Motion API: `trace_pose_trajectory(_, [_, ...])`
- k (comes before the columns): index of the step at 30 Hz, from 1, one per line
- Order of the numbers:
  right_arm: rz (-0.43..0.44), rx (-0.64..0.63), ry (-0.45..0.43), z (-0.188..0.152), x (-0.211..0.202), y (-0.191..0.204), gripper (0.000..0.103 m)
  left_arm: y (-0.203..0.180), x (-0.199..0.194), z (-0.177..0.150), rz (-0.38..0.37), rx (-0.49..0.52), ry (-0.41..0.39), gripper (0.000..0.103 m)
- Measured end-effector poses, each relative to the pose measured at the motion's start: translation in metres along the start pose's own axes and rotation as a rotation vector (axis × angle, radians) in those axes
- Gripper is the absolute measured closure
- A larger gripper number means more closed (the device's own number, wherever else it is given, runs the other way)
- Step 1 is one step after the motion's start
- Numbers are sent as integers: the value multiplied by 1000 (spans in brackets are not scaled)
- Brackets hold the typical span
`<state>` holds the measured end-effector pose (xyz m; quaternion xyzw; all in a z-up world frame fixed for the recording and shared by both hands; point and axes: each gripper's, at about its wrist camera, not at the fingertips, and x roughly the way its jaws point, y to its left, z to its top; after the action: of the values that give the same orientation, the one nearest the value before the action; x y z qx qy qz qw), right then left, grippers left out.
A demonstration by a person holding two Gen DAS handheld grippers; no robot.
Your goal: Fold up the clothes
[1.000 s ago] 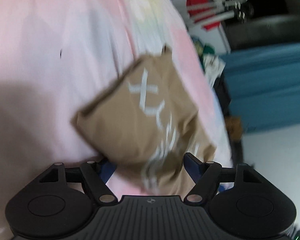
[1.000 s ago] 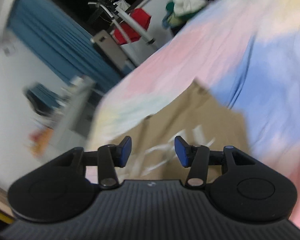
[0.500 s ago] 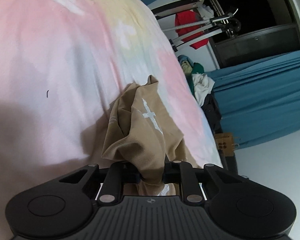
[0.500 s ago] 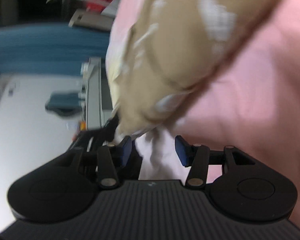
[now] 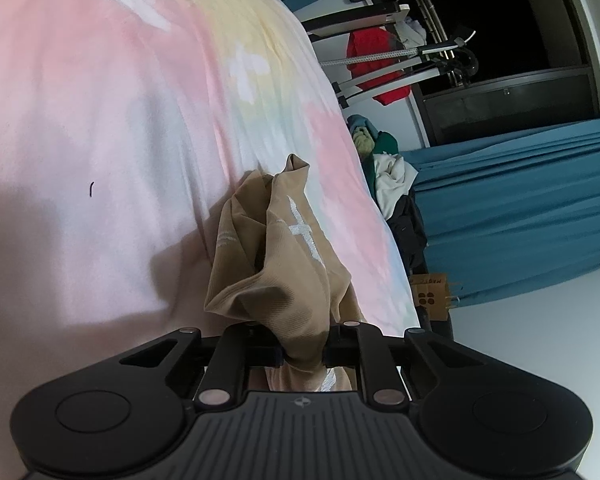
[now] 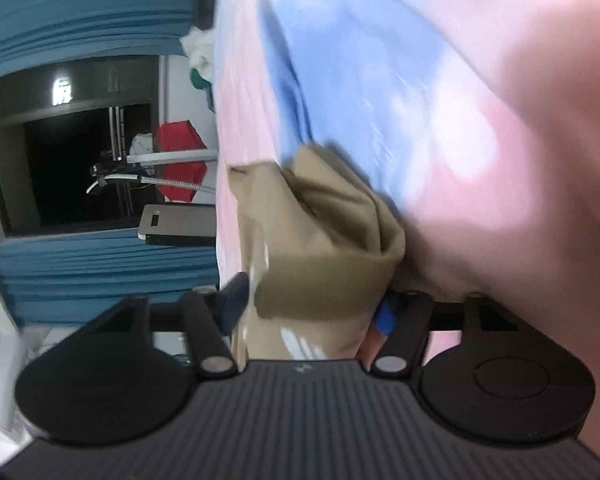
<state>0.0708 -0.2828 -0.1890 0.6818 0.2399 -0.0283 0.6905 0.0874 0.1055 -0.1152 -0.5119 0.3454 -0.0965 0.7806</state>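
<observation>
A tan garment with white print lies bunched on a pastel pink, yellow and blue bedsheet. My left gripper is shut on a fold of its near end, and the cloth rises crumpled away from the jaws. In the right wrist view, which is blurred and rolled sideways, the same tan garment lies against the bedsheet. My right gripper is open, its blue-padded fingers wide apart, with the cloth's edge lying between them.
Beyond the bed's edge stand a drying rack with a red garment, a pile of clothes, a cardboard box and blue curtains. The right wrist view shows the red garment and a dark window.
My left gripper went from open to shut on the tan garment and has bunched it up. My right gripper rolled and swung, opened wider, and now has the cloth between its fingers.
</observation>
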Motion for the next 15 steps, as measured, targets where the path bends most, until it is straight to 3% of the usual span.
trace_pose_trajectory(3, [-12, -67, -15, -1, -1, 11, 73, -2, -7, -1, -11, 10, -2, 87])
trace_pose_trajectory(11, [68, -137, -63, 6, -64, 34, 76, -24, -32, -12, -80, 80, 25, 87])
trace_pose_trajectory(15, [99, -92, -97, 25, -103, 43, 76, -53, -31, -26, -145, 9, 85, 87])
